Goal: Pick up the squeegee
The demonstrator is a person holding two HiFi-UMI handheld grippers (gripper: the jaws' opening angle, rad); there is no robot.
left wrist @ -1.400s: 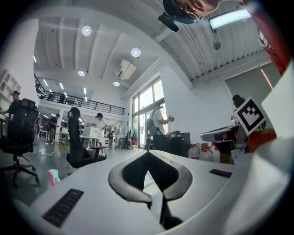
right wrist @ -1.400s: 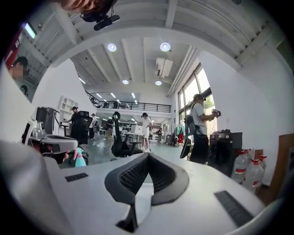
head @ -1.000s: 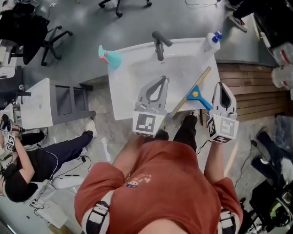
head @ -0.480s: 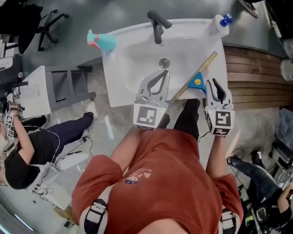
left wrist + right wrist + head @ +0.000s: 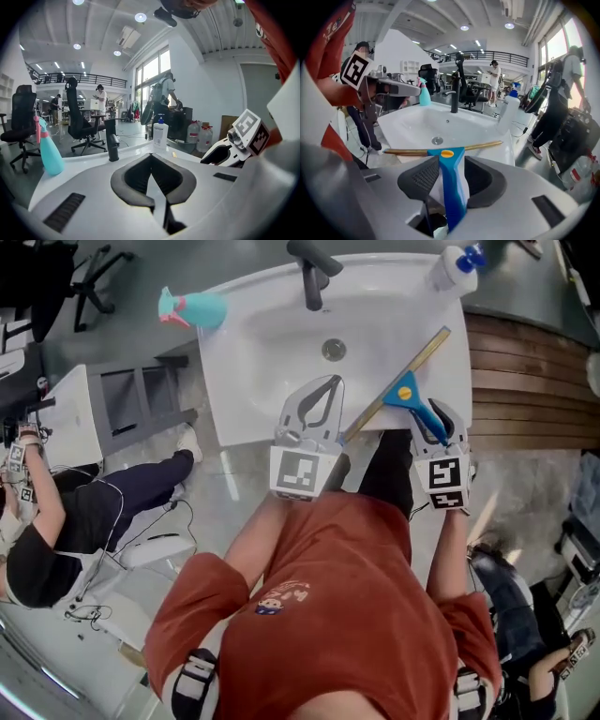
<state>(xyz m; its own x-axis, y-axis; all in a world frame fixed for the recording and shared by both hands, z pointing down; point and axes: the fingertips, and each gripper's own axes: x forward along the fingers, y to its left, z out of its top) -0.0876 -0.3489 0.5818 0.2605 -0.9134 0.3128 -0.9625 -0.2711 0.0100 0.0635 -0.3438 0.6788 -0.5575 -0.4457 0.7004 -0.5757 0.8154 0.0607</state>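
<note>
The squeegee (image 5: pixel 406 390) has a blue handle and a long brass blade. It lies slantwise across the front right of the white sink (image 5: pixel 225 381). My right gripper (image 5: pixel 439 413) has come over the handle's near end. In the right gripper view, its jaws have just been opening and the blue handle (image 5: pixel 449 183) runs between the pads (image 5: pixel 419 180) with a gap on the right side. The blade (image 5: pixel 408 152) lies crosswise just past the tips. My left gripper (image 5: pixel 326 382) hovers over the sink's front edge, shut and empty, its tips (image 5: pixel 151 157) meeting.
A dark faucet (image 5: pixel 309 263) stands at the sink's back, with the drain (image 5: pixel 333 350) in the basin. At the back left corner lies a teal spray bottle (image 5: pixel 192 308); a white bottle with a blue cap (image 5: pixel 452 268) stands back right. A person sits on the floor at left.
Both grippers have sunk toward the sink's front. The right gripper moved left over the squeegee's handle and tipped downward, and its jaws went from shut to open around the handle.
</note>
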